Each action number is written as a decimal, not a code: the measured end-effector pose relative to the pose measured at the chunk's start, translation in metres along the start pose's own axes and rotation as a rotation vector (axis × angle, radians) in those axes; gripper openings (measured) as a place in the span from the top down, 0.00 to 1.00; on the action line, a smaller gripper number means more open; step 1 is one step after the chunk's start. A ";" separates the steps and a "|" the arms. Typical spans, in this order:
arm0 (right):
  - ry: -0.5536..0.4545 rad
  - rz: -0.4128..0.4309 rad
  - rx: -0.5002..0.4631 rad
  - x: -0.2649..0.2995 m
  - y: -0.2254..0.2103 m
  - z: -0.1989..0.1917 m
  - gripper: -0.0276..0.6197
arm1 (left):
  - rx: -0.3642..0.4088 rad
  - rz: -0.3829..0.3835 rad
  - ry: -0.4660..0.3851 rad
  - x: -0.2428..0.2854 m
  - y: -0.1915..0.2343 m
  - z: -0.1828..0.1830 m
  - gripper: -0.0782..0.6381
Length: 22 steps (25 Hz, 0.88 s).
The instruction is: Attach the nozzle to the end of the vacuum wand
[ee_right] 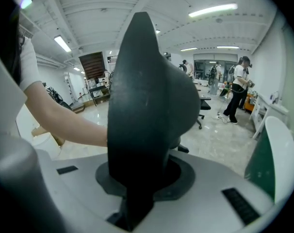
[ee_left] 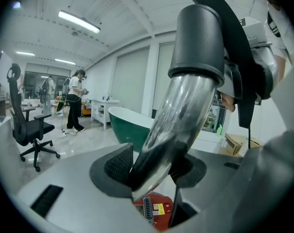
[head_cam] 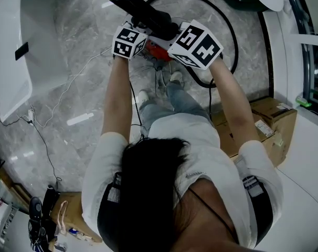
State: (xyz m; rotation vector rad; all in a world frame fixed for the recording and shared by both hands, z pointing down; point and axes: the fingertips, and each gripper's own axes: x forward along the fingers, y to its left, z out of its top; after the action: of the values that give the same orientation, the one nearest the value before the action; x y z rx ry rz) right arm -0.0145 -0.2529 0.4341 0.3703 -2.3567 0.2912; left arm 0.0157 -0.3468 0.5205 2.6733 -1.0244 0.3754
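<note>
The left gripper (ee_left: 154, 176) was found clamped on a smoky translucent wand tube (ee_left: 178, 115), whose long axis rose to a dark grey collar (ee_left: 198, 42) on the side of the right gripper (ee_right: 137, 193). That gripper was found pinching a black flattened plastic nozzle (ee_right: 142, 101). The two pieces were held just beside each other, but seating of the joint could not be confirmed.
</note>
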 end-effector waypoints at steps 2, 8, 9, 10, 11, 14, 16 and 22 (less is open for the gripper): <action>0.013 -0.023 -0.023 0.000 0.000 -0.001 0.83 | 0.001 -0.004 0.004 0.000 -0.001 -0.001 0.63; 0.082 -0.112 -0.182 0.001 -0.002 -0.012 0.83 | 0.008 -0.012 0.006 0.002 -0.005 0.000 0.62; 0.082 -0.111 -0.184 0.001 -0.003 -0.012 0.83 | 0.007 -0.009 0.003 0.002 -0.005 0.000 0.62; 0.080 -0.110 -0.177 0.001 -0.003 -0.012 0.83 | 0.006 -0.006 0.001 0.002 -0.004 0.000 0.62; 0.077 -0.110 -0.169 0.002 -0.003 -0.011 0.83 | 0.005 -0.003 -0.002 0.003 -0.004 0.001 0.62; 0.070 -0.113 -0.140 0.002 -0.004 -0.011 0.83 | 0.004 0.003 -0.007 0.003 -0.003 0.002 0.62; 0.059 -0.113 -0.088 0.002 -0.004 -0.009 0.83 | 0.002 0.010 -0.012 0.004 -0.002 0.003 0.62; 0.024 -0.122 0.042 0.001 -0.005 -0.004 0.83 | 0.004 -0.002 -0.022 0.007 -0.001 0.008 0.62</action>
State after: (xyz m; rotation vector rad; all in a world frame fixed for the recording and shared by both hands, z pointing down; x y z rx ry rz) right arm -0.0111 -0.2564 0.4384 0.5252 -2.2960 0.2857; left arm 0.0227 -0.3525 0.5155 2.6870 -1.0283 0.3489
